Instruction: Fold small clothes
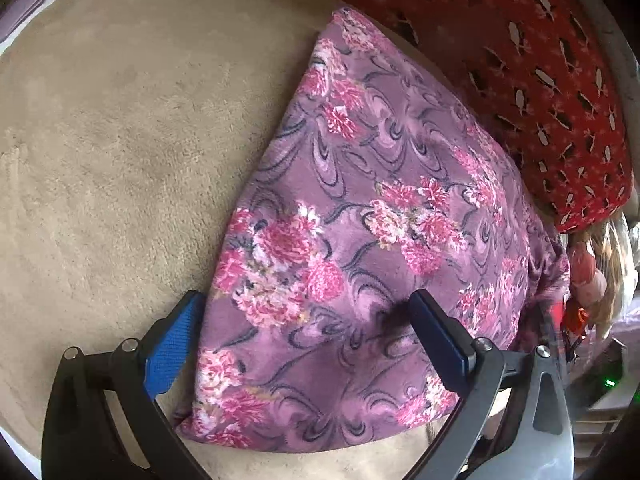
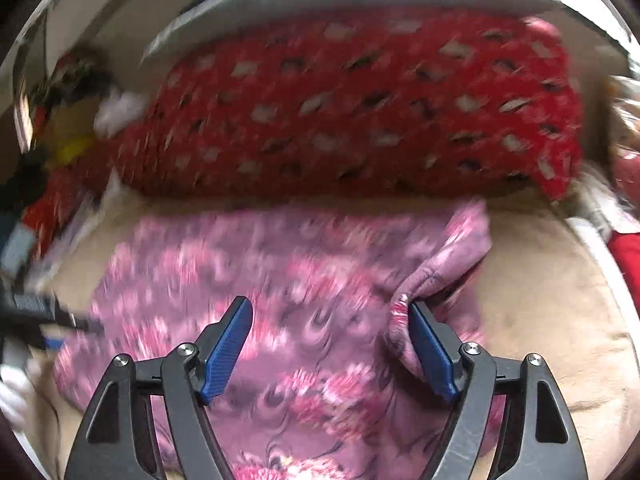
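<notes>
A purple garment with pink flowers (image 1: 360, 208) lies flat on a beige plush surface (image 1: 120, 152). My left gripper (image 1: 306, 304) is open, its blue pads astride the garment's near left edge, just above the cloth. In the right wrist view the same garment (image 2: 248, 272) is blurred by motion. My right gripper (image 2: 330, 312) is open over it. A raised fold of the cloth (image 2: 436, 268) rests against the right pad (image 2: 430, 348); the jaws do not pinch it.
A red patterned cushion (image 1: 520, 80) lies right behind the garment, also in the right wrist view (image 2: 352, 104). Clutter sits at the far right (image 1: 592, 280) and at the left (image 2: 48, 128). Beige surface (image 2: 552, 320) extends right of the garment.
</notes>
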Tool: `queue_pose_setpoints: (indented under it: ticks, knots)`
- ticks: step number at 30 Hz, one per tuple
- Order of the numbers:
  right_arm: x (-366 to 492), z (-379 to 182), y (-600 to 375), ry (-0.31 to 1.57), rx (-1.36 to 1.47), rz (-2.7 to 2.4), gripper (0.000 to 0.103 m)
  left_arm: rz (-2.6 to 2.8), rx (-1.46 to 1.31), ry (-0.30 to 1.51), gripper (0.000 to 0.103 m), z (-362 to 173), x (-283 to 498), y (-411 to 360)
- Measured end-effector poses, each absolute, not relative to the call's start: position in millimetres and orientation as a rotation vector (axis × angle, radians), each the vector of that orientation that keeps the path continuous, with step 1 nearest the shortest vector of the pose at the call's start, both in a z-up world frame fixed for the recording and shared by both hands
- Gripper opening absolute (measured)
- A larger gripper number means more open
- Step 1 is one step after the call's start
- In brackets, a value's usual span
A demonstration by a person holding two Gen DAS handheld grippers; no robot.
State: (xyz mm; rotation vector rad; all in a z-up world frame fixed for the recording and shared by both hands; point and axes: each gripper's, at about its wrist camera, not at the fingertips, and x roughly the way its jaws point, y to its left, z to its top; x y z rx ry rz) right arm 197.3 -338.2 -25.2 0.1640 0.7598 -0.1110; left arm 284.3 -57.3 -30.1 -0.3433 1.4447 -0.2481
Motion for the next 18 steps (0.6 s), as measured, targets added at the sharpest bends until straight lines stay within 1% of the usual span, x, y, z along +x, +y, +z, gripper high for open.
queue_pose_setpoints:
  ticks: [1, 2, 3, 5, 8, 11, 13, 14, 15, 17, 18]
  knots:
    - [202, -36, -337, 0.810, 0.156, -0.106, 0.080, -0.249, -0.347, 1.446, 0.100, -30, 284, -58]
    - [208, -50, -337, 0.878, 0.137, -0.118, 0.077, -0.254, -0.350, 1.447, 0.100, -30, 286, -61]
    - [208, -53, -335, 0.883, 0.101, -0.128, 0.072, -0.262, -0.357, 1.450, 0.100, -29, 286, -62]
    - [201, -40, -336, 0.828, 0.055, -0.161, 0.067, -0.276, -0.363, 1.455, 0.100, -29, 286, -64]
    - [184, -6, -366, 0.722, 0.127, -0.315, 0.069, -0.274, -0.372, 1.462, 0.100, -30, 285, -63]
    - [153, 24, -420, 0.613, 0.266, -0.520, 0.069, -0.278, -0.375, 1.462, 0.100, -30, 280, -61]
    - [134, 38, -447, 0.541, 0.374, -0.512, 0.071, -0.268, -0.369, 1.457, 0.100, -29, 279, -61]
    - [131, 41, -451, 0.537, 0.396, -0.475, 0.072, -0.261, -0.365, 1.456, 0.100, -29, 279, -62]
    - [132, 41, -451, 0.555, 0.401, -0.419, 0.075, -0.254, -0.360, 1.454, 0.100, -29, 278, -63]
    - [146, 25, -447, 0.661, 0.409, -0.296, 0.075, -0.247, -0.345, 1.451, 0.100, -29, 278, -67]
    - [153, 6, -446, 0.734, 0.427, -0.270, 0.075, -0.247, -0.342, 1.452, 0.100, -28, 277, -66]
